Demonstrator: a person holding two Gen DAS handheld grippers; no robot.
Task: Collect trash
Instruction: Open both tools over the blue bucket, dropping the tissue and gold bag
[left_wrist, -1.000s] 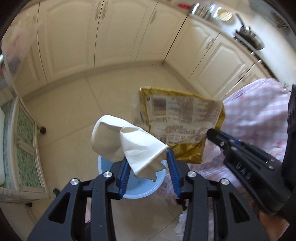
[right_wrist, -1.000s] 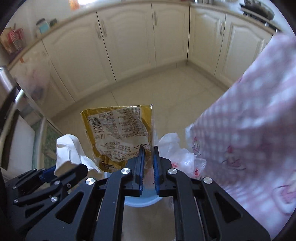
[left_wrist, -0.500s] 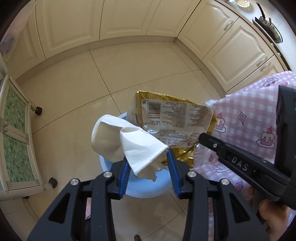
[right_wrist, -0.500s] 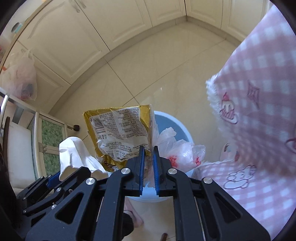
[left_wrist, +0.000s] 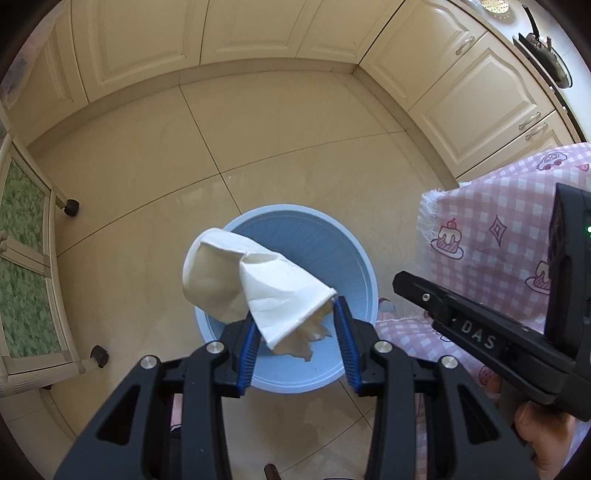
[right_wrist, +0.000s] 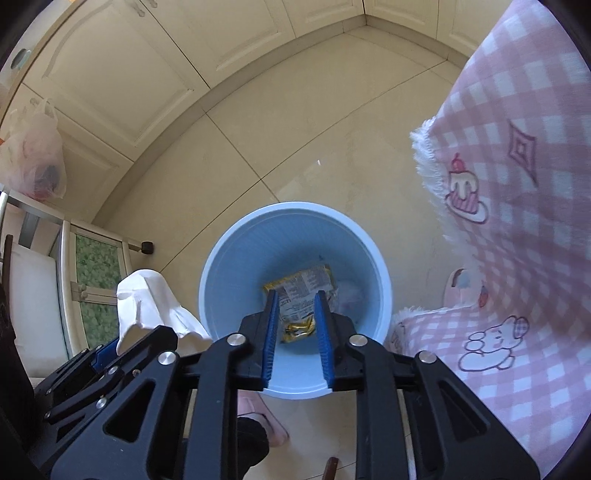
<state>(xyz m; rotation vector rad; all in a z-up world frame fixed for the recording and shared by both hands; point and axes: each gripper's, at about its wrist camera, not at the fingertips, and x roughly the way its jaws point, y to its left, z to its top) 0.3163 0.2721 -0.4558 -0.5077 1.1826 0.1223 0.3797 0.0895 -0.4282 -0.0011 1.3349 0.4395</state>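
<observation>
My left gripper is shut on a crushed white paper cup, which hangs tilted over the round blue bin. In the right wrist view the same cup shows at the left, beside the bin's rim. My right gripper hovers over the bin's mouth. Its jaws are opening and nothing is between the blue pads. A yellow snack wrapper lies at the bottom of the bin, with a pale plastic bag next to it.
A pink checked tablecloth hangs close on the right of the bin. A wheeled trolley with green glass panels stands to the left. Cream cabinets line the far side of the tiled floor. A filled plastic bag hangs at far left.
Both grippers sank toward the bin. The right gripper's jaws parted, and the yellow wrapper and plastic bag dropped from them into the bin. The left gripper still holds the cup.
</observation>
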